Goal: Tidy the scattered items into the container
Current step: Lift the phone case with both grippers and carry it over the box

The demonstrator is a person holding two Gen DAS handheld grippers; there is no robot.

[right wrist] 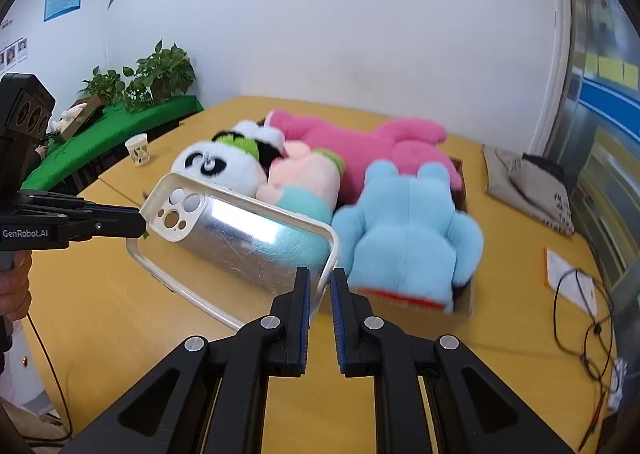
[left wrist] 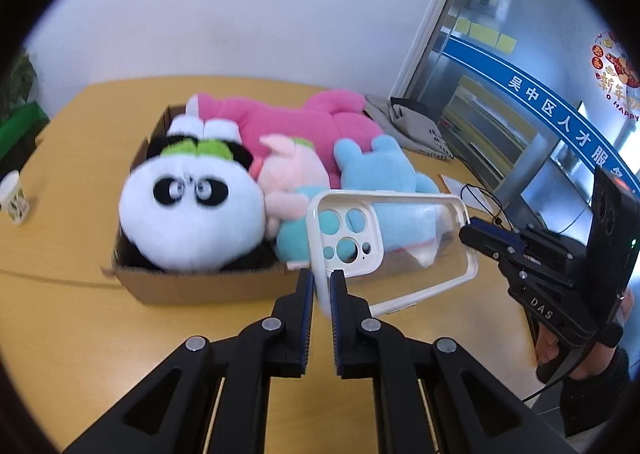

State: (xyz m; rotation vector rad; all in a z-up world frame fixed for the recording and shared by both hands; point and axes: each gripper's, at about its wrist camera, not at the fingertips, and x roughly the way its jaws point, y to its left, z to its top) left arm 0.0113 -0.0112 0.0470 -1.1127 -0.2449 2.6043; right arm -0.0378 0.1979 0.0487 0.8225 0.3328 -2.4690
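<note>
A clear phone case (left wrist: 404,250) with a white rim is held in the air between both grippers, just in front of the cardboard box (left wrist: 192,286). My left gripper (left wrist: 322,286) is shut on the case's camera end. My right gripper (right wrist: 320,286) is shut on the opposite end of the case (right wrist: 248,242). The right gripper also shows in the left wrist view (left wrist: 470,234), and the left gripper in the right wrist view (right wrist: 138,223). The box holds a panda plush (left wrist: 188,209), a pink plush (left wrist: 292,121), a pale pink pig plush (left wrist: 292,173) and a blue plush (right wrist: 408,221).
The box sits on a yellow-brown table (left wrist: 80,334). A paper cup (left wrist: 14,195) stands at the left. A grey cloth bag (right wrist: 528,185), a paper sheet (right wrist: 568,278) and a black cord (right wrist: 588,318) lie to the right. Potted plants (right wrist: 160,73) stand on a green shelf.
</note>
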